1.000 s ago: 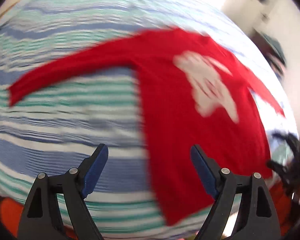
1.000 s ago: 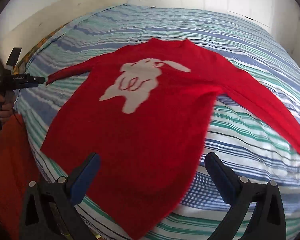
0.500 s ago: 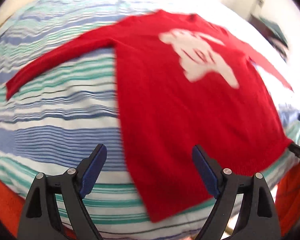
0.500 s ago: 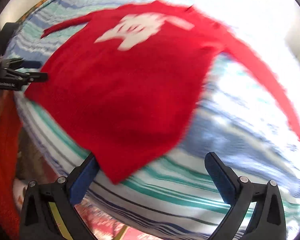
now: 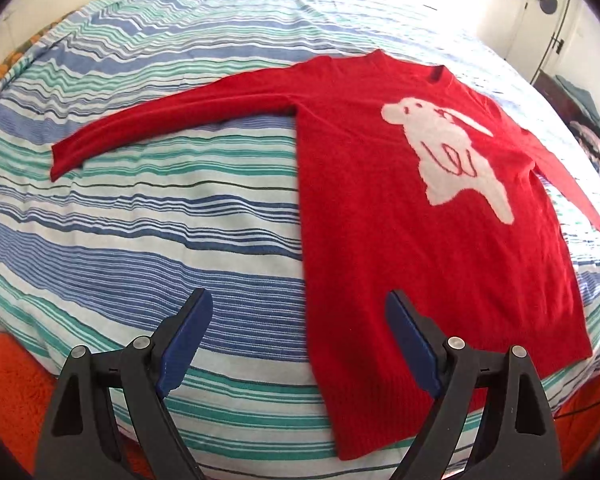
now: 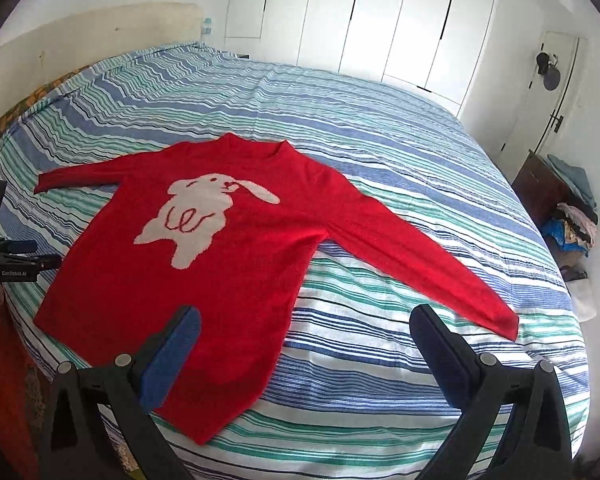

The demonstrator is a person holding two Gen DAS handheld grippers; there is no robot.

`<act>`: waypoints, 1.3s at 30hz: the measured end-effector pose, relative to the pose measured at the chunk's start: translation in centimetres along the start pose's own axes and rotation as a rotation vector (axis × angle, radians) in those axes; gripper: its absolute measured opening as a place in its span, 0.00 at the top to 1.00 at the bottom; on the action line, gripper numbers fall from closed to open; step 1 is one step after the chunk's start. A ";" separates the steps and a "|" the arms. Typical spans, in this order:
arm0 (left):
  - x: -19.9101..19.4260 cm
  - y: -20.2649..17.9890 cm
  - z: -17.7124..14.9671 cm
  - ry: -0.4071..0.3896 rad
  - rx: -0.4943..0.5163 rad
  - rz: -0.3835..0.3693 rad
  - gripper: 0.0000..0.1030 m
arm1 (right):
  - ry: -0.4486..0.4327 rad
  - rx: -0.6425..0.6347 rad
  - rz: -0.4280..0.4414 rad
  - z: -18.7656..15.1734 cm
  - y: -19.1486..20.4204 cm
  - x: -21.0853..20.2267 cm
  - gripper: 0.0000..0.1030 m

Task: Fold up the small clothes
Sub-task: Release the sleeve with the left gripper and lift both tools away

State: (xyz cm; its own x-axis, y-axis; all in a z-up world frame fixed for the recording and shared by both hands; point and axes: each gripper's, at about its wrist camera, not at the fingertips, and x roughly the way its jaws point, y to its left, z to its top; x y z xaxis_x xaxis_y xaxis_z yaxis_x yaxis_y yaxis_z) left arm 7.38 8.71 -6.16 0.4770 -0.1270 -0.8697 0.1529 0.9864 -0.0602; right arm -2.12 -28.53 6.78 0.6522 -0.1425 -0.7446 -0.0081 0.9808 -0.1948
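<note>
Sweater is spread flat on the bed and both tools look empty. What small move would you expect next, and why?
Probably the left tool drops to the cuff of the near sleeve to fold it across the body. The red sweater lies flat, face up, both sleeves stretched out on the striped bedspread, nothing folded yet. Both tools are open and hold nothing; the right tool hovers above the hem.

- A red sweater [image 6: 236,264] with a white rabbit motif lies flat, front up, sleeves spread, on a striped bed [image 6: 380,152].
- The right hand-held gripper [image 6: 306,336] hovers above the hem side, jaws wide apart and empty.
- The left hand-held gripper [image 6: 40,256] shows at the left edge, beside the bed.
- White wardrobe doors [image 6: 360,20] stand behind.
</note>
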 end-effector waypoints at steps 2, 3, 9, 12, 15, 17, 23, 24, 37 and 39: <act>0.1 0.0 0.0 0.000 0.004 0.008 0.13 | 0.026 0.009 -0.026 -0.2 0.0 0.0 0.00; 0.1 0.0 0.0 -0.002 0.004 0.010 0.13 | 0.033 0.018 -0.031 -0.2 0.0 0.0 0.00; 0.4 0.3 0.1 0.002 -0.006 0.029 0.13 | 0.083 0.068 -0.049 -1.0 -0.1 0.0 0.00; 0.4 0.5 0.1 0.001 -0.012 0.044 0.13 | 0.111 0.069 -0.062 -1.3 0.0 0.5 0.00; 0.5 0.6 0.0 0.004 -0.017 0.050 0.13 | 0.133 0.079 -0.068 -1.7 -0.1 0.9 0.00; 0.5 0.6 0.0 0.006 -0.015 0.056 0.13 | 0.144 0.086 -0.071 -1.9 -0.2 1.1 0.00; 0.6 0.4 -0.1 0.007 -0.001 0.077 0.12 | 0.155 0.126 -0.057 -2.2 -0.7 1.2 0.00; 0.6 0.4 -0.1 0.006 0.001 0.080 0.11 | 0.157 0.133 -0.050 -2.2 -0.8 1.3 0.00; 0.9 0.3 0.0 0.007 0.020 0.112 0.10 | 0.191 0.207 -0.004 -4.0 -0.9 2.2 0.00; 0.9 0.2 -0.1 0.005 0.024 0.116 0.10 | 0.191 0.213 -0.002 -4.1 -0.8 2.2 0.00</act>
State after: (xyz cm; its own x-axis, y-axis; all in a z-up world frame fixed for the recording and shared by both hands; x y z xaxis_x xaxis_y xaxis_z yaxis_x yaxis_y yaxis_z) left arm 7.78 8.84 -6.95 0.4881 -0.0115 -0.8727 0.1180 0.9916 0.0529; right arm -3.79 -30.22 2.72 0.4971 -0.1468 -0.8552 0.1651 0.9836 -0.0728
